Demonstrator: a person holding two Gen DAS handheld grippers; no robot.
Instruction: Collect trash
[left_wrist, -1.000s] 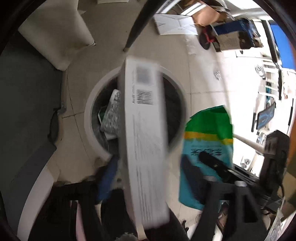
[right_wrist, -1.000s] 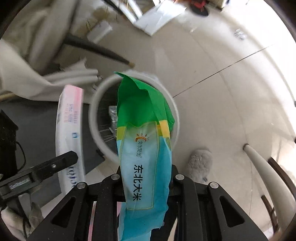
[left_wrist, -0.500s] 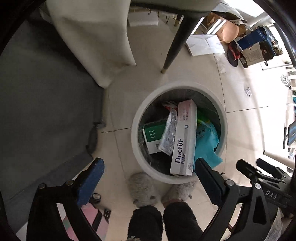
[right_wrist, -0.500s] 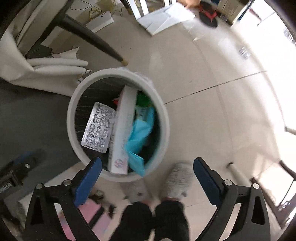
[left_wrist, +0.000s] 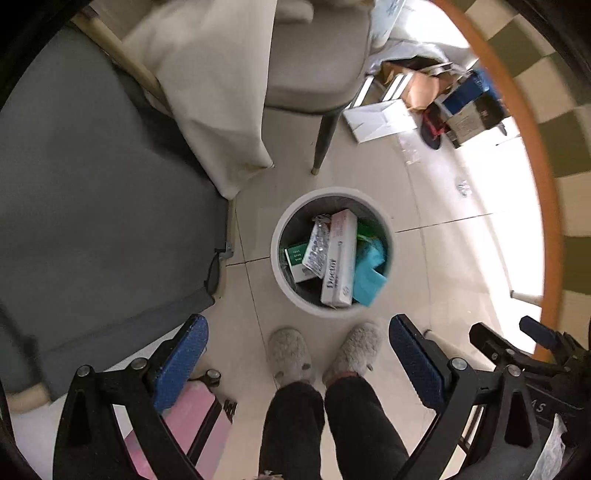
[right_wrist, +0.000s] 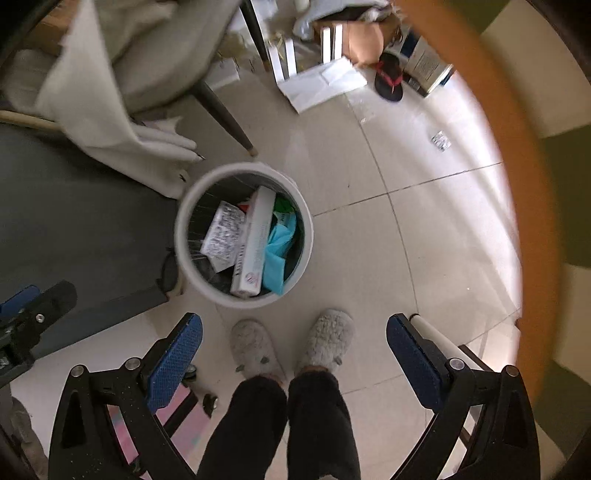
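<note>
A round white trash bin (left_wrist: 277, 236) stands on the tiled floor, seen from well above; it also shows in the right wrist view (right_wrist: 306, 236). Inside lie a long white toothpaste box (left_wrist: 338, 258) (right_wrist: 255, 240), a foil blister pack (left_wrist: 317, 251) (right_wrist: 223, 236), a green box (left_wrist: 295, 256) and a teal-and-green plastic bag (left_wrist: 369, 269) (right_wrist: 279, 247). My left gripper (left_wrist: 299, 354) is open and empty, high above the bin. My right gripper (right_wrist: 295, 354) is open and empty, also high above it.
The person's grey slippers (left_wrist: 288, 354) stand just in front of the bin. A chair leg (left_wrist: 325, 140) and a hanging cloth (left_wrist: 221, 96) are behind it, a grey mat (left_wrist: 92, 206) to the left. An orange-rimmed table edge (left_wrist: 535, 155) curves on the right. Boxes and papers (left_wrist: 384, 118) lie beyond.
Both grippers let go: the toothpaste box and the teal bag dropped into the bin. Both grippers then opened wide and rose well above the bin.
</note>
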